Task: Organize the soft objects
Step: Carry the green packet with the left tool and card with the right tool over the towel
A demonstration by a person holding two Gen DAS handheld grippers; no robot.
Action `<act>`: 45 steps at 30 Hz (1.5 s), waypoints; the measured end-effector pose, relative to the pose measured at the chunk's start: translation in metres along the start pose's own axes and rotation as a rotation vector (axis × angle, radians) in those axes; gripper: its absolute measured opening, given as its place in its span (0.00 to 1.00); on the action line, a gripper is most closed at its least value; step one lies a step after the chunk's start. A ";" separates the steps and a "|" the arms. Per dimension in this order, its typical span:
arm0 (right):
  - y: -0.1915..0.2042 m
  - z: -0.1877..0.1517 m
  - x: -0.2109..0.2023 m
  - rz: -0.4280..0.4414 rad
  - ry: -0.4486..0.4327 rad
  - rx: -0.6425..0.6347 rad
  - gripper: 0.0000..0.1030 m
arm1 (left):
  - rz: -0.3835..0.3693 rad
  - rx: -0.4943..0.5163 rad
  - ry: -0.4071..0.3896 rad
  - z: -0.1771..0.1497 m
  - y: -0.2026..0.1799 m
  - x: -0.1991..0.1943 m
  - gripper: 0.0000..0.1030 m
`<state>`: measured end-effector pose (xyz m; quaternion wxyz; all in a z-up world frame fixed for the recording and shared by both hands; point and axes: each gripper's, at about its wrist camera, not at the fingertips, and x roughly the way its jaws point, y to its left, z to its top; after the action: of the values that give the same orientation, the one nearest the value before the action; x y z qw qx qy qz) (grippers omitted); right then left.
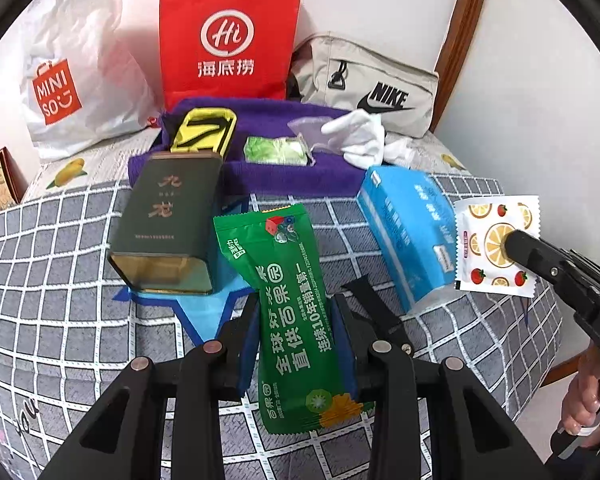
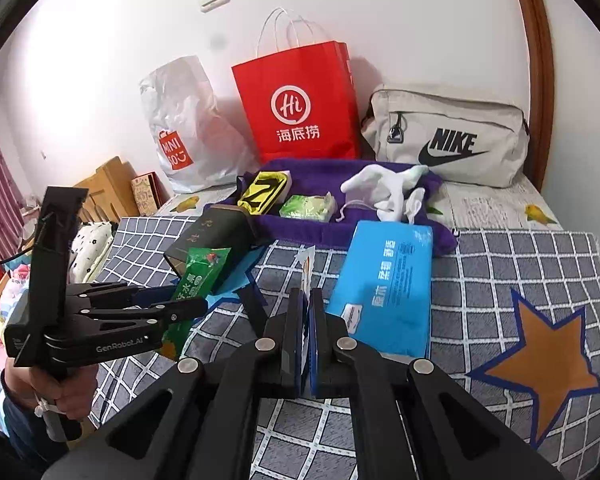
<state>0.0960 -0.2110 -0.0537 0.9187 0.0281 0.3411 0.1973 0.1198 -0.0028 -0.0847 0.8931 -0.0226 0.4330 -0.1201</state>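
A green snack packet [image 1: 276, 248] hangs lifted above the checked bedspread, and my left gripper [image 1: 296, 300] is shut on its lower half. The right wrist view shows the same packet [image 2: 198, 276] in the left gripper [image 2: 196, 306] at the left. My right gripper [image 2: 310, 296] is shut on a thin white sachet [image 2: 306, 266], seen edge-on. In the left wrist view that sachet [image 1: 480, 216] shows lemon and strawberry prints, pinched by the right gripper [image 1: 510, 242]. A purple towel [image 1: 268, 178] behind holds a yellow-black pouch [image 1: 204, 128], a green tissue pack [image 1: 276, 152] and white gloves [image 1: 360, 136].
A dark green tin [image 1: 164, 220] lies on a blue star patch beside the packet. A blue tissue pack [image 1: 412, 232] lies to the right. A red paper bag [image 1: 228, 40], a white Miniso bag [image 1: 72, 80] and a beige Nike bag [image 1: 372, 88] stand along the wall.
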 end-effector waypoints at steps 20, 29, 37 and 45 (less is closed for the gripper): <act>-0.004 0.087 0.020 -0.043 -0.054 -0.086 0.03 | 0.048 -0.036 -0.097 0.075 0.034 -0.019 0.31; -0.019 0.144 0.055 -0.021 -0.078 -0.071 0.03 | 0.066 -0.051 -0.110 0.130 0.050 -0.002 0.31; -0.032 0.180 0.100 0.006 -0.067 -0.062 0.03 | 0.044 -0.058 -0.100 0.174 0.055 0.034 0.32; -0.052 0.194 0.148 0.023 -0.010 -0.040 0.03 | 0.048 -0.080 -0.056 0.200 0.060 0.084 0.32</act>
<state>0.3398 -0.1866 -0.0064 0.9183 0.0145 0.3322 0.2148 0.3369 0.0232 -0.0332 0.9058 -0.0514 0.4128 -0.0807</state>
